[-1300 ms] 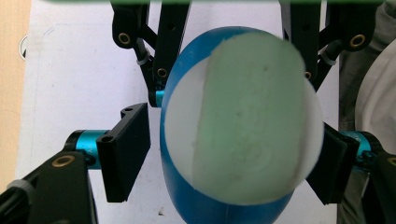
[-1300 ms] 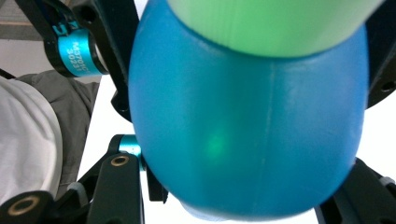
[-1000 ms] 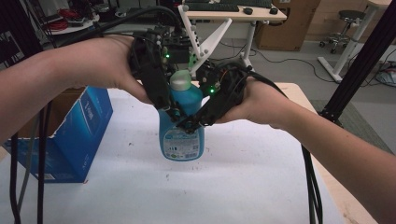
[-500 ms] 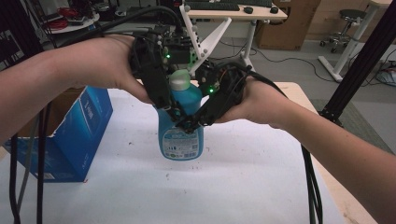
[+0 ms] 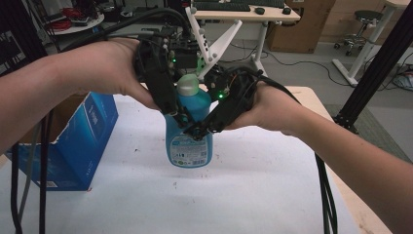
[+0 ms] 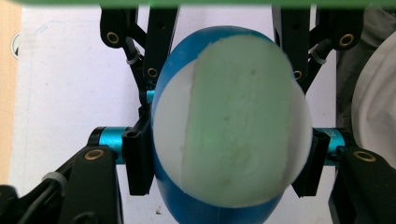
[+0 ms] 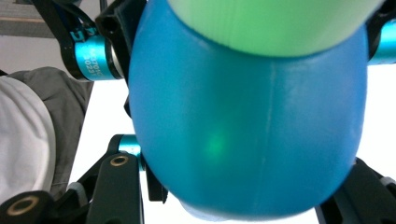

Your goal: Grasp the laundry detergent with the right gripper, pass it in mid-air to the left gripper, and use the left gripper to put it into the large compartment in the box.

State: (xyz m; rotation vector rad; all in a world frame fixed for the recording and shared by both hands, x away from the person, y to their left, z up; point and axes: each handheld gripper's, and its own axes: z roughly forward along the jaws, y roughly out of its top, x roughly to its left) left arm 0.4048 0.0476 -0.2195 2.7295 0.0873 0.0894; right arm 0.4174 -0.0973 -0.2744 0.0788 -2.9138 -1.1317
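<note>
A blue bottle [image 5: 189, 144] with a pale green cap [image 5: 187, 87] stands upright on the white table [image 5: 253, 185]. My left gripper [image 5: 176, 114] comes down on it from the left. Its jaws have just been closing, and its pads [image 6: 137, 158] now press the bottle's sides below the cap [image 6: 233, 121]. My right gripper [image 5: 200, 129] reaches in from the right and is shut on the bottle's body [image 7: 243, 130], one jaw on either side. In the right gripper view the left gripper's teal joint [image 7: 93, 58] sits close by the bottle.
An open blue cardboard box [image 5: 73, 141] stands at the table's left. Black cables [image 5: 324, 190] trail from both grippers along my forearms. The table's right edge [image 5: 341, 161] is wooden. A black pole [image 5: 375, 73] rises beyond it, and a desk stands behind.
Both hands and the bottle stay where they were. The high view shows no clear shift.
</note>
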